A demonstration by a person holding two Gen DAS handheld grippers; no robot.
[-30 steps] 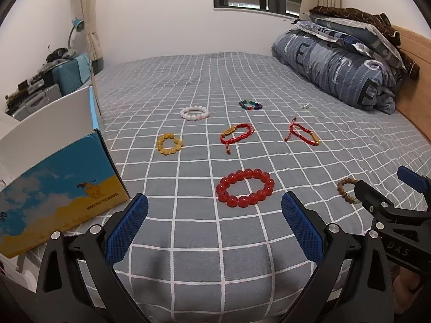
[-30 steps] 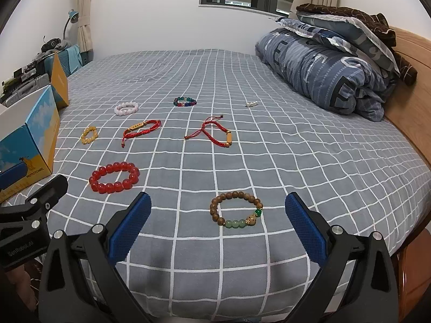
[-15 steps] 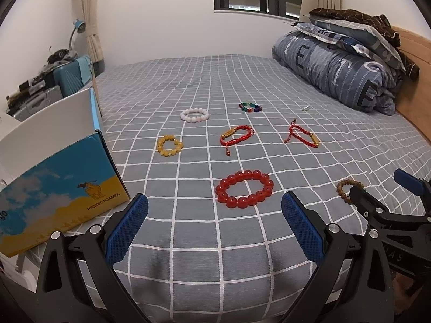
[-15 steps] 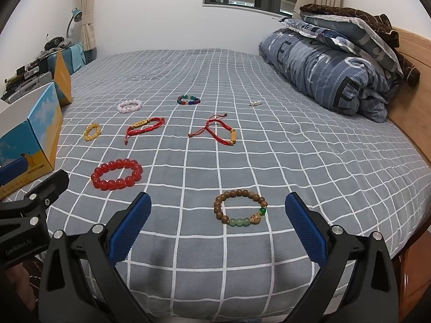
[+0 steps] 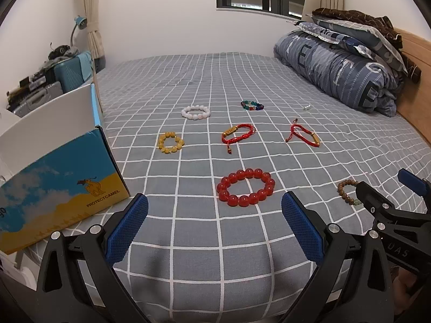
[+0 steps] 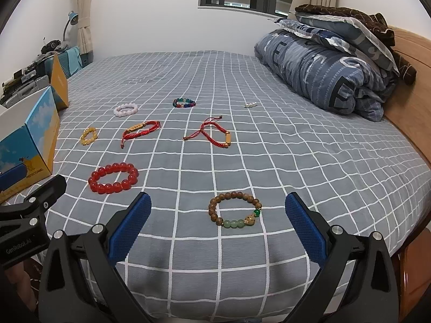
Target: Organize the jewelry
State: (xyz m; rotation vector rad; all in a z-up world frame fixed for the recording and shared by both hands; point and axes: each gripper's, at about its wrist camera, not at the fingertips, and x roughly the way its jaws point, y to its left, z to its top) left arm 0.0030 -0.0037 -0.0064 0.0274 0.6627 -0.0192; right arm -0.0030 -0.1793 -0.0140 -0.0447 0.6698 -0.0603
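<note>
Both sets of jaws gape wide, empty. Left gripper (image 5: 214,227) faces the red bead bracelet (image 5: 246,187) on the bed (image 5: 188,250); right gripper (image 6: 218,227) faces the wooden bead bracelet (image 6: 235,210). Come in low, straddle one side of the ring w/ both pads (sheet's soft, will snag), then to the box (image 5: 58,185).

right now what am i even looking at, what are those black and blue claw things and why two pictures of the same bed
Those claws are two hand-held grippers, each with a camera looking forward along its fingers. One picture comes from the left gripper, the other from the right gripper; each also glimpses the other at its edge. Both are open and hold nothing. On the grey checked bed lie bracelets: a big red bead bracelet, a wooden bead bracelet with green beads, two red cord bracelets, a yellow one, a white one and a multicoloured one. An open blue and yellow box sits at the left.
</note>
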